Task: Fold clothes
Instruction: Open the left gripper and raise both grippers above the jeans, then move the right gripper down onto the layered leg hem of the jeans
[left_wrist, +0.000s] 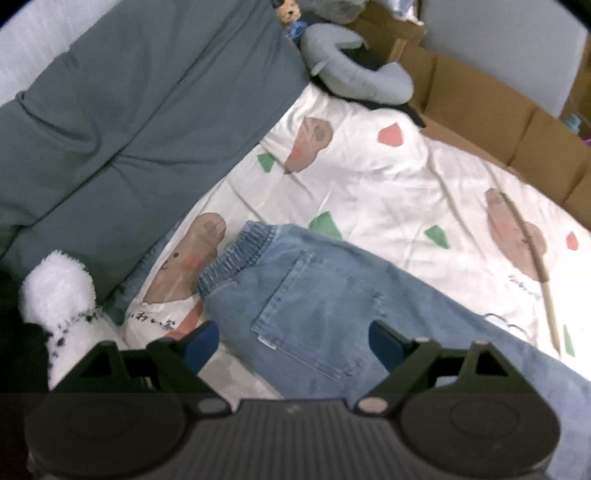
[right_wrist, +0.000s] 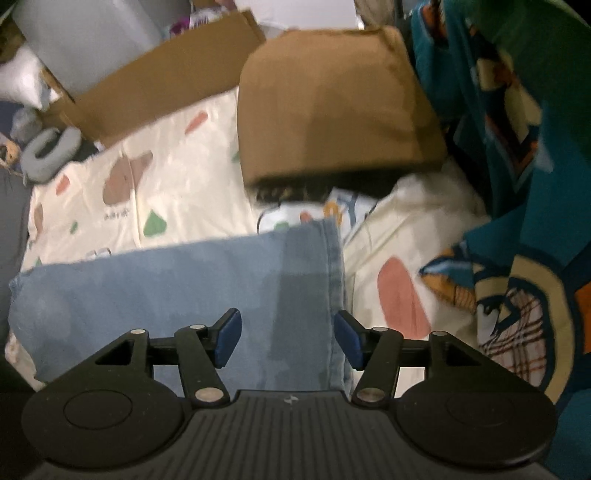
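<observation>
Left fingers: we see the left gripper (left_wrist: 291, 341) spread wide, nothing clamped, blue pads well apart above the jeans (left_wrist: 317, 295).
Right fingers: our right gripper (right_wrist: 288, 338) is likewise released, its blue pads apart with only denim (right_wrist: 177, 284) seen beneath the gap; no pad presses on the cloth.
Jeans, left view: we find them lying flat on the bed cover (left_wrist: 388, 177), directly ahead of and below the left fingers; the back pocket (left_wrist: 314, 306) sits between the two pads, and the elastic waistband (left_wrist: 236, 254) lies beyond the left pad.
Jeans, right view: a folded leg end stretches from between the fingers far out past the left pad; its hemmed edge (right_wrist: 332, 266) runs just ahead of the right pad.
Bed cover: cream, printed with brown bears and green and pink shapes, spread beyond the fingers in both views.
Beyond left fingers: we note a grey-blue quilt (left_wrist: 129, 110) far ahead to the left, a grey neck pillow (left_wrist: 354, 74) far ahead, and cardboard (left_wrist: 498, 122) to the right.
Beside left pad: a fluffy white sock (left_wrist: 59, 291).
Beyond right fingers: a folded brown garment (right_wrist: 332, 103) well ahead, a teal patterned blanket (right_wrist: 517, 184) to the right.
</observation>
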